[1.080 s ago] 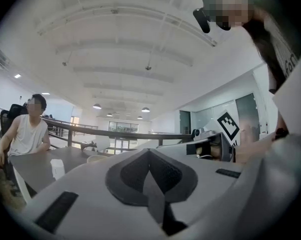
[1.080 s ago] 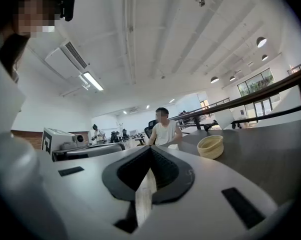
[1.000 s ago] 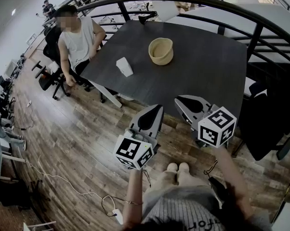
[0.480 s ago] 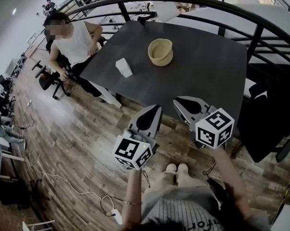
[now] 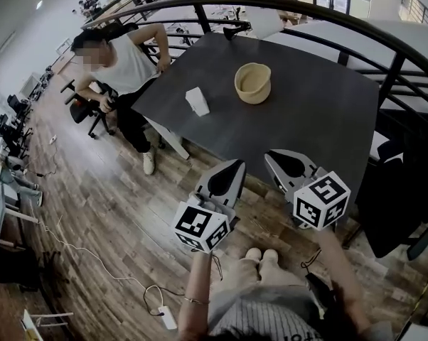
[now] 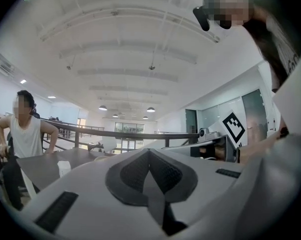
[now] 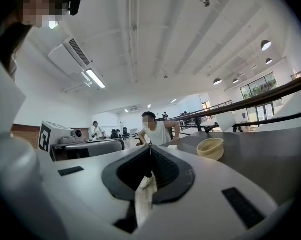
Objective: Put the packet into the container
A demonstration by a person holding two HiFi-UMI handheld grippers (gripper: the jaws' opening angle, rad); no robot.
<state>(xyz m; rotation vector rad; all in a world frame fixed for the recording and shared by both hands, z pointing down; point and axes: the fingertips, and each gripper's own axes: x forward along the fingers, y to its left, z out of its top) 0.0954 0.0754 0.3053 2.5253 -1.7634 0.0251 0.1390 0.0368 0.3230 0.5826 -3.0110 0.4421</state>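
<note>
A white packet (image 5: 198, 101) stands near the left edge of the dark table (image 5: 306, 126). The container, a beige bowl (image 5: 253, 82), sits to the packet's right, farther back. Both grippers hang over the wooden floor, short of the table's near edge and well apart from packet and bowl. My left gripper (image 5: 237, 164) is shut with nothing in it; its pads meet in the left gripper view (image 6: 149, 150), where the packet (image 6: 64, 168) shows small at the left. My right gripper (image 5: 269, 155) is shut and empty too (image 7: 150, 145), with the bowl (image 7: 210, 148) ahead to its right.
A person (image 5: 121, 66) in a white top sits on an office chair (image 5: 82, 111) at the table's far left corner. A curved black railing (image 5: 321, 9) runs behind the table. A black chair (image 5: 406, 183) stands at the right. A cable (image 5: 93, 261) lies on the floor.
The seated person has leaned toward the table and put a leg out. The head view has shifted a little; both grippers stay shut and roughly in place.
</note>
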